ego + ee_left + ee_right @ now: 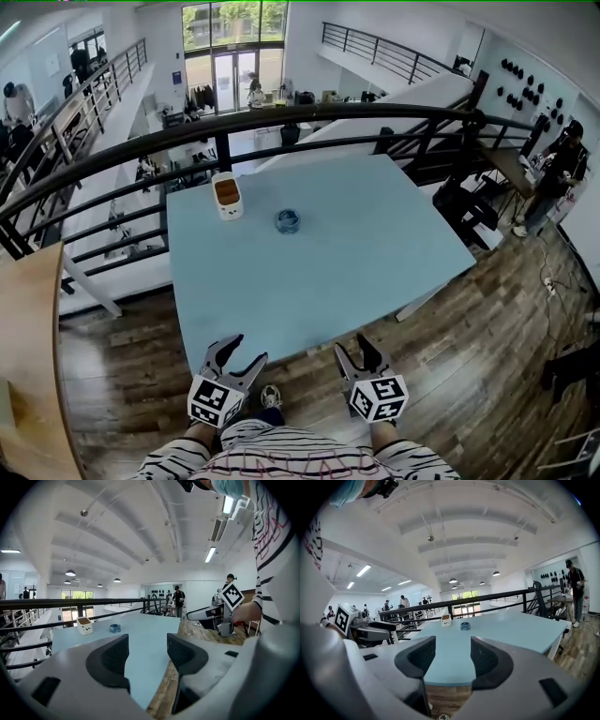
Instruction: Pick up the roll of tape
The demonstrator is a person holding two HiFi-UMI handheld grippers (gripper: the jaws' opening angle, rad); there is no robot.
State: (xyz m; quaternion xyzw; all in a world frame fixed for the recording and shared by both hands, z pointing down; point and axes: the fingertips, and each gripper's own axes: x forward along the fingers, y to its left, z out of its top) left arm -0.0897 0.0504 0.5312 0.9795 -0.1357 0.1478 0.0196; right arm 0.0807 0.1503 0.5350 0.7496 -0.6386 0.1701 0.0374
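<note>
The roll of tape (288, 221) is small and blue and lies flat near the far middle of the light blue table (375, 253). Both gripper views show it far ahead: tape (115, 628) left of the jaw gap, tape (465, 626) above it. My left gripper (246, 349) hangs at the table's near edge, jaws wide apart with nothing between them. The right gripper (352, 345) is beside it, also off the near edge, open and empty. Each gripper sees the other: right gripper (220, 613), left gripper (370, 629).
A white box with a brown top (227, 196) stands left of the tape. A black railing (281, 122) runs behind the table over a drop. Wood floor (450, 375) lies around the table, a wooden top (28, 366) sits at left, and a person (558, 173) stands at far right.
</note>
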